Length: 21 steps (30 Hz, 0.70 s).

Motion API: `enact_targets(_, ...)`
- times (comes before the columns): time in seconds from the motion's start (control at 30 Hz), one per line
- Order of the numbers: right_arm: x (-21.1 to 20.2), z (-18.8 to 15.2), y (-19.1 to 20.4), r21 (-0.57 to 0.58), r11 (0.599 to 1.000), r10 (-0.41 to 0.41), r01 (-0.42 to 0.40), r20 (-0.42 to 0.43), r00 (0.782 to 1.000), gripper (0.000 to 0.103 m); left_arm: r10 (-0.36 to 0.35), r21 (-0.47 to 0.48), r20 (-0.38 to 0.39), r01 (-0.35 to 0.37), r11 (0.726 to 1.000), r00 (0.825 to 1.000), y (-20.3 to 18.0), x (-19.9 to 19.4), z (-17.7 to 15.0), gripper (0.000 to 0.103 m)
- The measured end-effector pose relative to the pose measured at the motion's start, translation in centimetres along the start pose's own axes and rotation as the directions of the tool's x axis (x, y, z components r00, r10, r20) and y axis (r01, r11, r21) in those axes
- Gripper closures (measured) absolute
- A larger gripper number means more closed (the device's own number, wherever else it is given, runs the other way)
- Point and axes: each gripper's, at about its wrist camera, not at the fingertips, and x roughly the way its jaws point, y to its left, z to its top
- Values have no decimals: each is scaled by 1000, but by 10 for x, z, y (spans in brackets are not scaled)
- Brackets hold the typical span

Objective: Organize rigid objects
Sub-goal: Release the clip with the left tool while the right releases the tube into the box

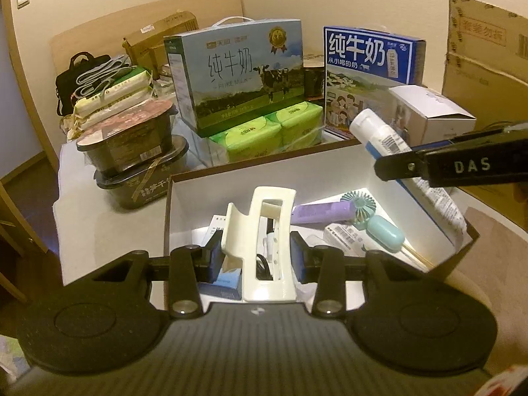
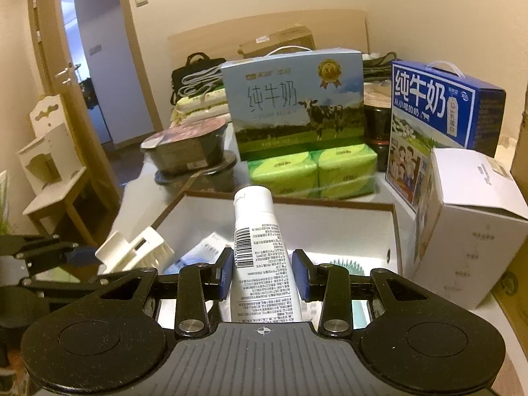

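2 grippers are each clamped on a thing above the open white box (image 1: 264,178), whose brown-edged rim runs across the middle of both views. At the lower centre of the left wrist view, the left gripper (image 1: 257,259) has its blue pads (image 1: 216,259) pressed against the sides of a cream plastic holder (image 1: 269,241) with a long slot, which stands up between the fingers over the box's near part. At the lower centre of the right wrist view, the right gripper (image 2: 264,272) grips a white tube (image 2: 259,247) printed with a barcode and small text, its cap pointing up and away toward the box's far wall; the same tube shows at the right of the left wrist view, tilted, cap to the upper left. Inside the box lie a purple tube (image 1: 321,213), a small mint handheld fan (image 1: 373,221) and some papers. Behind the box, at the centre of both views, 2 green tissue packs (image 1: 267,132) sit under a pale blue milk carton (image 1: 237,72) with a cow on it. To the right stands a dark blue milk carton (image 1: 369,72), with a white cardboard box (image 2: 468,231) just in front. At the left, 2 dark food bowls (image 1: 132,151) are stacked.
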Motion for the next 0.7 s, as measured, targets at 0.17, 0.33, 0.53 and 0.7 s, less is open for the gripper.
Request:
enact_targets(0.17, 28, 0, -8, 21, 1000, -20, 20, -30, 999, 65, -3, -27, -36, 2, 1000, 999, 3, 25, 2, 65)
enact_targets(0.33, 53, -10, -15, 41, 999, -33, 36, -73, 997, 65, -5, -44, -80, 1, 999, 997, 7, 50, -3, 65)
enact_targets(0.53, 71, -21, -23, 70, 997, -33, 41, -112, 993, 65, -5, -47, -114, 0, 999, 993, 10, 68, -10, 65)
enact_targets(0.7, 80, -28, -24, 75, 996, -34, 44, -132, 991, 64, -28, -58, -134, 20, 998, 991, 10, 77, -13, 65)
